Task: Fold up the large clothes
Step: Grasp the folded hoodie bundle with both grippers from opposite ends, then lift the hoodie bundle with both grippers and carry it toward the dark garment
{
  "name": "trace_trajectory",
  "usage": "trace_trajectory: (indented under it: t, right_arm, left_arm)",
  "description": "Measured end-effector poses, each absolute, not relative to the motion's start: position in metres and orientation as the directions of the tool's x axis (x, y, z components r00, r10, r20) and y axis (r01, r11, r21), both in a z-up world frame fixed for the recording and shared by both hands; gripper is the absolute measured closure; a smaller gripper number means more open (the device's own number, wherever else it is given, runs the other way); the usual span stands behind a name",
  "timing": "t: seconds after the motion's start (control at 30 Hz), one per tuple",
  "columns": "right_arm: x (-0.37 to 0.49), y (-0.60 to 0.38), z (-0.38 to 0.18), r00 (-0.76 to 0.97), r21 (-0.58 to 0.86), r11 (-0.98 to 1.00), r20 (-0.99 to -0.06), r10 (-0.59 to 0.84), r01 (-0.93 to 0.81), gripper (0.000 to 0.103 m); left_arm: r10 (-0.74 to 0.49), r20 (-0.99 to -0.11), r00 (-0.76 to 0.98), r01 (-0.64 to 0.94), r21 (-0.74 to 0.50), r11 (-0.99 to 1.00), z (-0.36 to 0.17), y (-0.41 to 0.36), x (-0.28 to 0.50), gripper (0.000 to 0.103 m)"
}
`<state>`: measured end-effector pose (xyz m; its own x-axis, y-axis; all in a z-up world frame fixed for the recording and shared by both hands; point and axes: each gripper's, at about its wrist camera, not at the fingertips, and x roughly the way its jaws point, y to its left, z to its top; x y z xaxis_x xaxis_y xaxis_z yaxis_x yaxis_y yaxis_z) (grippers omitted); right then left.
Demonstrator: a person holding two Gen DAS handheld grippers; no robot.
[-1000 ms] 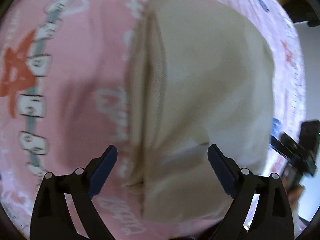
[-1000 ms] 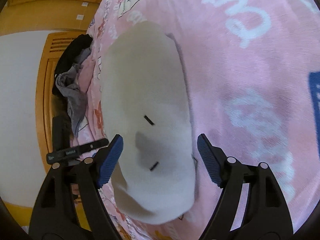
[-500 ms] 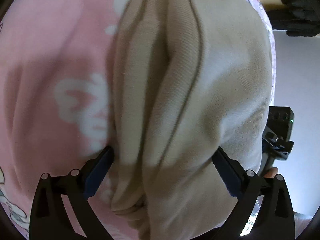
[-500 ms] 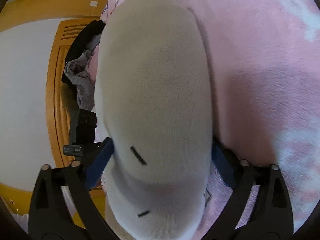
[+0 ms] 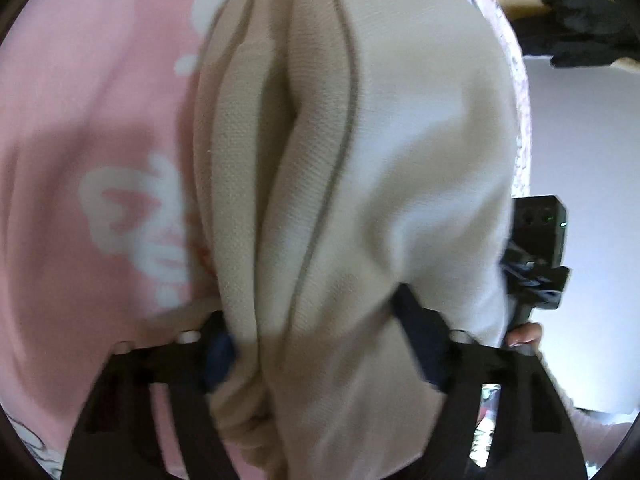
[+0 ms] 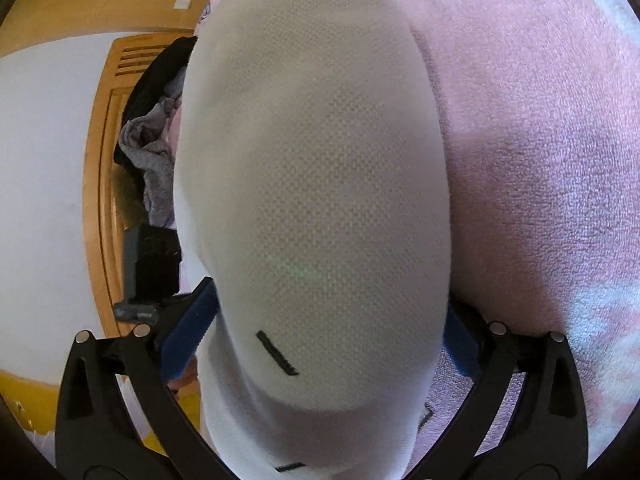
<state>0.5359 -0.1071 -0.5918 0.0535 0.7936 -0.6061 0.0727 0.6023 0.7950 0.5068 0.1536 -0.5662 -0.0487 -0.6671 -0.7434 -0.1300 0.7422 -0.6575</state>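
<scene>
A folded cream garment (image 5: 400,140) lies on a pink printed blanket (image 5: 80,120); it looks white in the right wrist view (image 6: 312,180). My left gripper (image 5: 316,348) is down over its near end. Its jaws are closing and the blue pads pinch the bunched folds between them. My right gripper (image 6: 324,340) stands wide, with the garment's other end filling the gap between its pads. The fabric brushes both pads but is not squeezed. Each gripper's body shows at the edge of the other view, the right gripper's body (image 5: 536,252) and the left gripper's body (image 6: 150,268).
A heap of dark and grey clothes (image 6: 152,148) lies past the garment at the bed's edge, in front of a wooden door frame (image 6: 100,160) and a white wall. Dark clothing (image 5: 580,20) sits at the top right. A fingertip (image 5: 524,334) grips the right handle.
Both grippers dropped down onto the garment, which now fills each view. The left jaws narrowed and bunched the fabric. The right jaws spread wider around their end.
</scene>
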Motion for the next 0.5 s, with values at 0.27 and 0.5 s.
trace_trajectory:
  t: [0.27, 0.5]
  right_arm:
    - [0.533, -0.101, -0.579, 0.071, 0.808, 0.575, -0.586, 0.807, 0.129, 0.020]
    - [0.528, -0.105, -0.562, 0.041, 0.832, 0.537, -0.546, 0.837, 0.141, 0.039]
  left_arm:
    - [-0.691, -0.723, 0.029, -0.158, -0.685, 0.711, -0.552, 0.141, 0.469, 0.067]
    - [-0.554, -0.832, 0.020, -0.103, -0.553, 0.827, -0.522, 0.116, 0.463, 0.076]
